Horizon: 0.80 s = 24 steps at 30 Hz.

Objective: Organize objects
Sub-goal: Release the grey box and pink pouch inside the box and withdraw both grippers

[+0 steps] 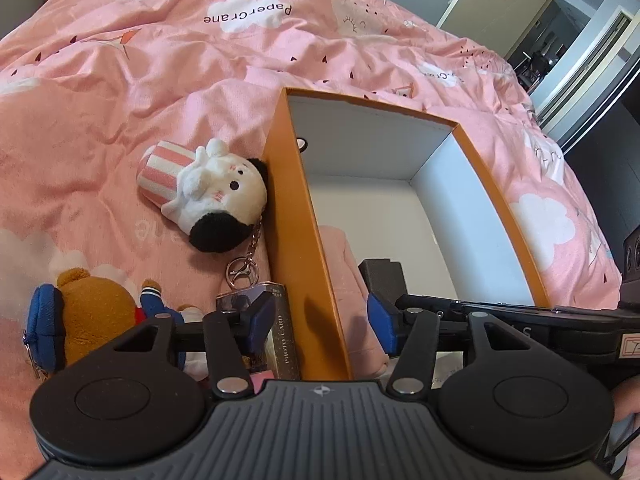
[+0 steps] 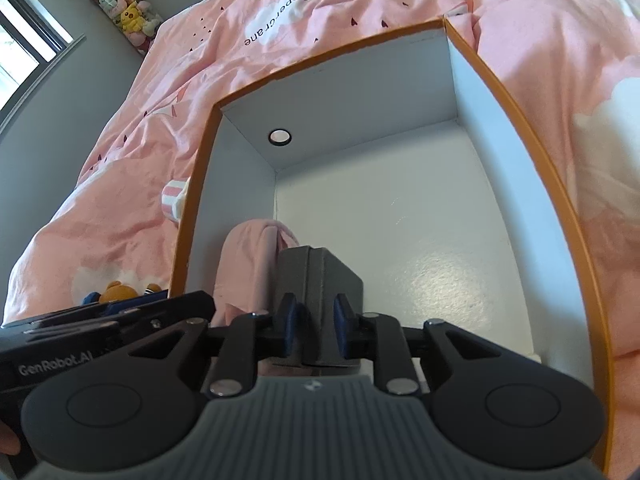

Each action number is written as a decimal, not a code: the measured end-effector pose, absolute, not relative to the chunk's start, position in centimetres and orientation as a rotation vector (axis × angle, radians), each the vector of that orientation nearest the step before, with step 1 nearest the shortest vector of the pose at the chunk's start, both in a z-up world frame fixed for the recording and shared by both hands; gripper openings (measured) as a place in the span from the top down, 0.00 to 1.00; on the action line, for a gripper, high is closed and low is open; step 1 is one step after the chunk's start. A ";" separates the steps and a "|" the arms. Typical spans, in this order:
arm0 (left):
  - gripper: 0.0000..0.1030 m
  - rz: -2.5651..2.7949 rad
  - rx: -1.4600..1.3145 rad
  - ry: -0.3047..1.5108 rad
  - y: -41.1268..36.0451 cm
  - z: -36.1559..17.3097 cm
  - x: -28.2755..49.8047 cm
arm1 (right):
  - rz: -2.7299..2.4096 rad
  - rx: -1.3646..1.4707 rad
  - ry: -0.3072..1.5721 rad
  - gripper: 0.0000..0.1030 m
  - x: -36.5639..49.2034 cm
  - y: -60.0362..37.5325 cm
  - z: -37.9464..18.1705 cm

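the right gripper [image 2: 314,330] is clamped on a grey case [image 2: 324,276] inside the orange box [image 2: 532,136], beside a pink cloth [image 2: 248,264]. the left gripper [image 1: 320,322], jaws apart and holding nothing, straddles the box's left wall; outside it lie a photo card pack [image 1: 286,344], popcorn plush keychain [image 1: 208,188] and bear plush [image 1: 96,312] on the pink duvet [image 1: 140,60].

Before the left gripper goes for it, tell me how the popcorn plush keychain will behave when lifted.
The popcorn plush looks soft and light, so it will probably squash in a grip. Its metal chain and clasp will likely dangle and swing. It leans against the orange box, so it may drag along that wall.
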<state>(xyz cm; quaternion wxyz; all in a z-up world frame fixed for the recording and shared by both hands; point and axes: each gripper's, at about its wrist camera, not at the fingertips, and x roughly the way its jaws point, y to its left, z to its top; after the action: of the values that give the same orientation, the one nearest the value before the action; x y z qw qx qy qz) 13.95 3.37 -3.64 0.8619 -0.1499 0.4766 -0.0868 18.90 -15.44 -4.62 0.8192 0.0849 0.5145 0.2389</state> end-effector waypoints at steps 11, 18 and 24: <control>0.36 -0.200 -0.346 0.942 4.2 -1.8 13.0 | 0.500 0.108 1.016 0.71 17.9 -15.4 -3.2; 0.34 -0.164 -0.295 0.917 5.8 0.6 10.9 | 0.597 -0.014 0.830 0.64 14.9 -13.7 0.8; 0.36 -0.129 -0.254 0.984 7.3 0.4 8.8 | 0.727 -0.057 0.772 0.68 12.1 -11.4 2.8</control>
<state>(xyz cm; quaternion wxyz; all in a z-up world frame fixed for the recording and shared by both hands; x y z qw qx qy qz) 8.78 7.30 0.43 0.8718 -0.1214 0.4707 -0.0616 12.06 -11.39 2.80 0.8624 -0.0272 0.3680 0.3466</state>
